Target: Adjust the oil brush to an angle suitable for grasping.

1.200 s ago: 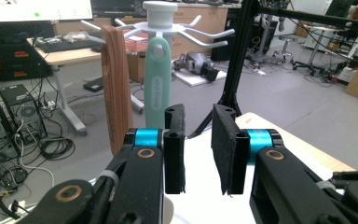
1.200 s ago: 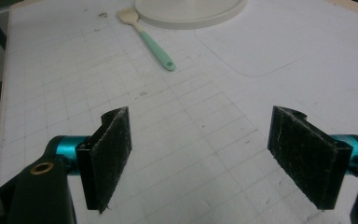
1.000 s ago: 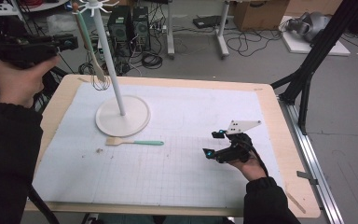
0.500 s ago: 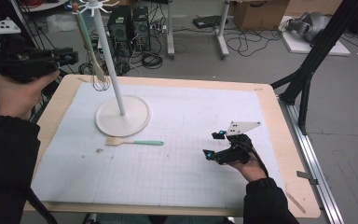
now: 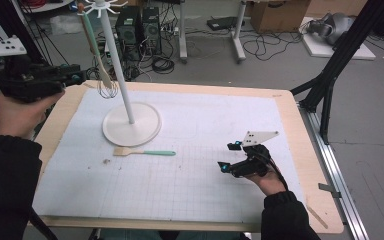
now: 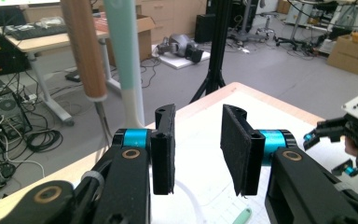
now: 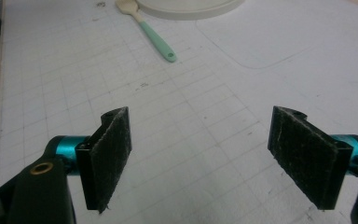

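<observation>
The spatula lies on the mat before the stand, well apart from both empty, spread grippers, right low, left drawn slightly farther back off the table's corner.

No text, label, brand, number or sign can be read in any of the views — the white mat carries only a plain printed grid, and the cardboard boxes and computer towers on the floor beyond the table are too small and blurred to make out any lettering.
</observation>
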Demonstrator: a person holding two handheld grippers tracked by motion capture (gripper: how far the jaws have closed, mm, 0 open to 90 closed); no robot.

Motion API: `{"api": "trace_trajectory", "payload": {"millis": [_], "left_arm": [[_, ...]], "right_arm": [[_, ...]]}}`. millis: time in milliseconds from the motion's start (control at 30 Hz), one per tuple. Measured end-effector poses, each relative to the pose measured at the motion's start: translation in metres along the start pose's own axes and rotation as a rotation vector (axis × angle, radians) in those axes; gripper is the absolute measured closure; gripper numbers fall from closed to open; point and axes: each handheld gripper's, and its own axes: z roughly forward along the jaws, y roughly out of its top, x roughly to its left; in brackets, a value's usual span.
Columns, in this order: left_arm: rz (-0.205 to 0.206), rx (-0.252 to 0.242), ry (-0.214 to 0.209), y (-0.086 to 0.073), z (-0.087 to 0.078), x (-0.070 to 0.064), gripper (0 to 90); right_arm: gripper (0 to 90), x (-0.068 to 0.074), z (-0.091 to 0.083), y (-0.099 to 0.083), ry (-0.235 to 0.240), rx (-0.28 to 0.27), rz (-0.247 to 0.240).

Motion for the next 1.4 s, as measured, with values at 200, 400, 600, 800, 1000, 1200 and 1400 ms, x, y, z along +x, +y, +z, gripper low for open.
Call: {"api": "trace_trajectory", "payload": {"millis": [200, 400, 600, 800, 1000, 1200, 1400], "left_arm": [[0.021, 0.029, -0.026, -0.015, 0.002, -0.003, 64.6], [0.011, 0.03, -0.039, -0.036, 0.001, -0.004, 63.8], [0.009, 0.036, -0.077, -0.053, 0.004, -0.006, 63.1], [0.045, 0.047, -0.123, -0.06, 0.012, -0.017, 62.9], [0.046, 0.066, -0.142, -0.073, 0.022, -0.018, 62.1], [0.069, 0.083, -0.159, -0.087, 0.035, -0.02, 61.1], [0.107, 0.112, -0.17, -0.1, 0.046, -0.021, 61.0]], "right_arm": [[20.4, 0.002, -0.001, -0.001, -0.004, 0.005, -0.007], [20.5, 0.004, 0.001, -0.001, -0.006, 0.016, -0.012], [20.5, 0.006, 0.0, -0.001, -0.011, 0.022, -0.017], [20.5, 0.006, -0.004, -0.003, -0.022, 0.02, -0.014], [20.5, 0.006, -0.005, -0.004, -0.019, 0.022, -0.018], [20.5, 0.005, -0.007, -0.005, -0.026, 0.016, -0.011], [20.5, 0.005, -0.007, -0.005, -0.023, 0.019, -0.016]]}}
